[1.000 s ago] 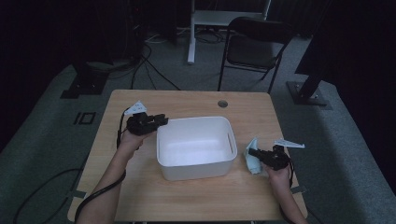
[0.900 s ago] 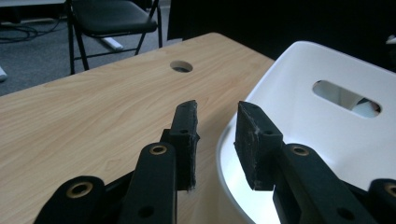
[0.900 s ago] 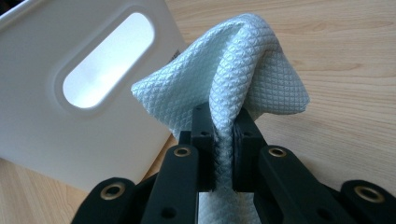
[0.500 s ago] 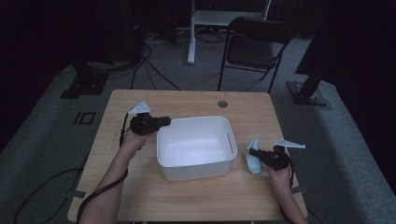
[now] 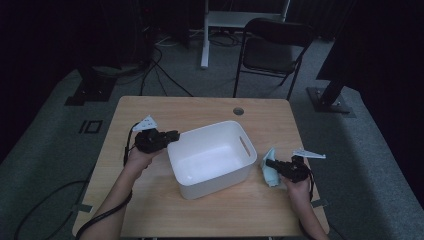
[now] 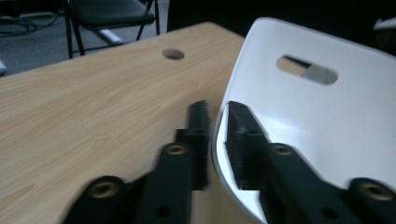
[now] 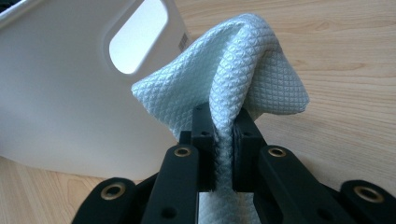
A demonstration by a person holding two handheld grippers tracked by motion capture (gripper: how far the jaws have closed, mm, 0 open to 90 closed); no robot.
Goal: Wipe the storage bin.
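the white tub (image 5: 212, 159) sits mid-table; the left gripper (image 6: 215, 122) straddles its rim, one jaw outside, one inside, having just been opening slightly with the wall between them; the right gripper (image 7: 223, 122) is clamped on the pale blue cloth (image 7: 243, 70), just beside the tub's handle slot.

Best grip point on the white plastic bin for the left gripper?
The thin top rim of the white plastic bin, on the end wall facing the left gripper. Come from that outer side, one jaw inside the wall and one outside, as they straddle it now. The walls are smooth and broad; the rim alone fits between the jaws.
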